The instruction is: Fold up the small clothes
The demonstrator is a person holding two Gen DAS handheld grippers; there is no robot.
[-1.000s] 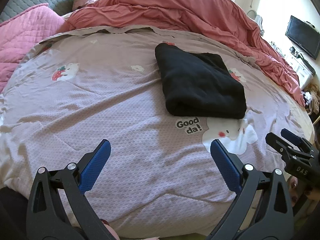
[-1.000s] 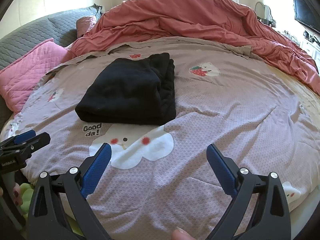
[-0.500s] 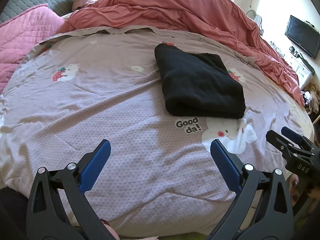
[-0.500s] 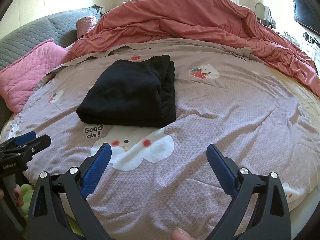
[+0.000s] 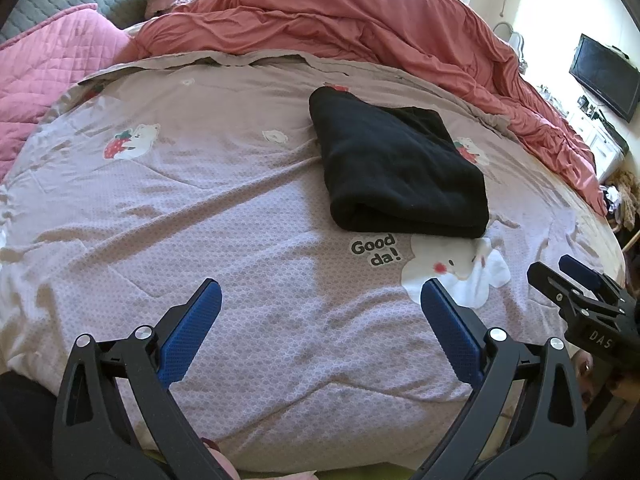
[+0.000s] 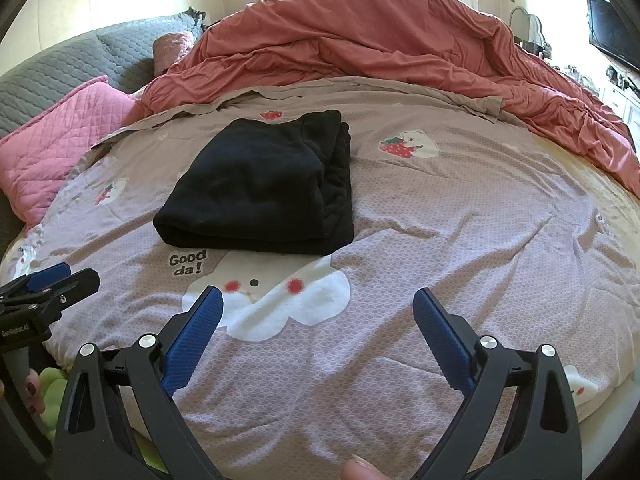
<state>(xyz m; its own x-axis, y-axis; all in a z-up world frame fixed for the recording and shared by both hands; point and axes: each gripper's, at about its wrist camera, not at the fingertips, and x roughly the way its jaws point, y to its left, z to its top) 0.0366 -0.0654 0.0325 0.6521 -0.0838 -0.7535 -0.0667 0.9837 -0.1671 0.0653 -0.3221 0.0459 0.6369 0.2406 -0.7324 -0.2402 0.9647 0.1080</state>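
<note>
A black garment (image 5: 396, 168) lies folded into a thick rectangle on the mauve printed bedspread (image 5: 200, 208), just beyond the "Good da!" print. It also shows in the right wrist view (image 6: 264, 196). My left gripper (image 5: 320, 320) is open and empty, held above the bed's near edge, well short of the garment. My right gripper (image 6: 316, 324) is open and empty too, over the white cloud print. The right gripper shows at the right edge of the left wrist view (image 5: 576, 292); the left gripper shows at the left edge of the right wrist view (image 6: 48, 288).
A rumpled salmon duvet (image 5: 360, 28) is piled along the far side of the bed. A pink quilted pillow (image 5: 44, 76) and grey headboard (image 6: 72, 64) lie at the left. A TV (image 5: 604, 76) hangs on the right wall.
Both grippers have drifted back slightly toward the bed's near edge. The folded garment has not moved, and both grippers stay open.
</note>
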